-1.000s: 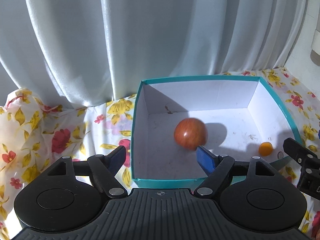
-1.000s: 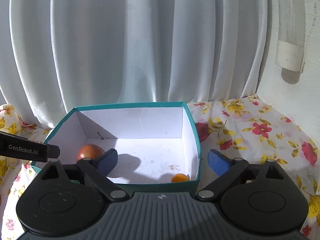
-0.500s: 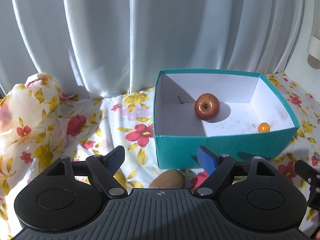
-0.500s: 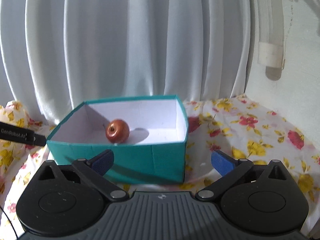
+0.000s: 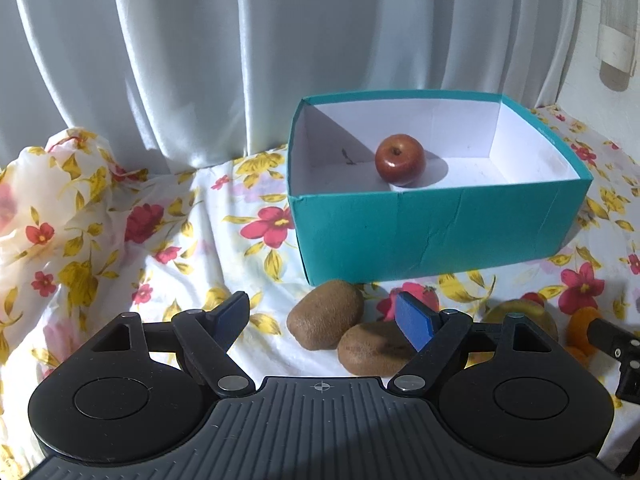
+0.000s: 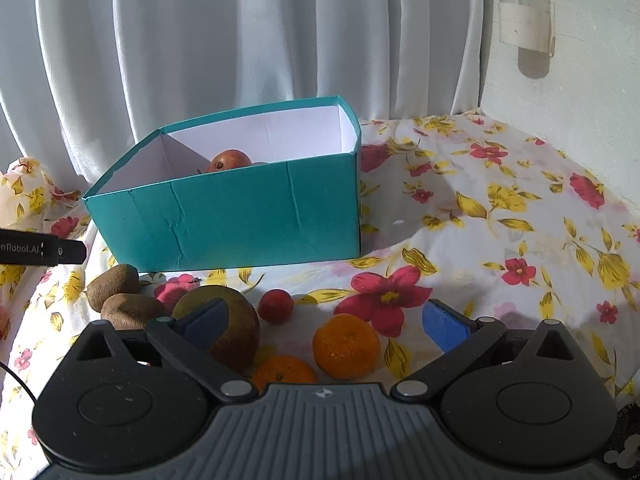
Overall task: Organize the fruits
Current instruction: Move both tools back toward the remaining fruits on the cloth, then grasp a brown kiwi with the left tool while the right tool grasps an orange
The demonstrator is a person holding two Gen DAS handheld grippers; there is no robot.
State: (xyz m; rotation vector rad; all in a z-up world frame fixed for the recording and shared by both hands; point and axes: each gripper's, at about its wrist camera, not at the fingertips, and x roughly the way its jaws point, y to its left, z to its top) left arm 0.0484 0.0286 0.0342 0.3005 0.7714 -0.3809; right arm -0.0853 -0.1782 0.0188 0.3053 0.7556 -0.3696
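Note:
A teal box [image 5: 436,232] with a white inside holds a red apple [image 5: 400,159]; the box [image 6: 240,220] and apple [image 6: 229,160] also show in the right wrist view. In front of the box lie two kiwis [image 5: 326,314] [image 5: 374,348]. The right wrist view shows the kiwis [image 6: 113,282], a green-brown mango [image 6: 228,324], a small red fruit [image 6: 276,306] and two oranges [image 6: 346,346] [image 6: 284,374]. My left gripper [image 5: 324,318] is open and empty above the kiwis. My right gripper [image 6: 324,320] is open and empty above the oranges.
A floral cloth [image 6: 500,216] covers the surface and bunches up at the left [image 5: 52,200]. White curtains [image 5: 240,48] hang behind the box. A white wall with a pipe [image 6: 528,16] stands at the right.
Both grippers have pulled back and down from over the box. The loose fruits in front of the box have come into view. The small orange fruit in the box is now hidden.

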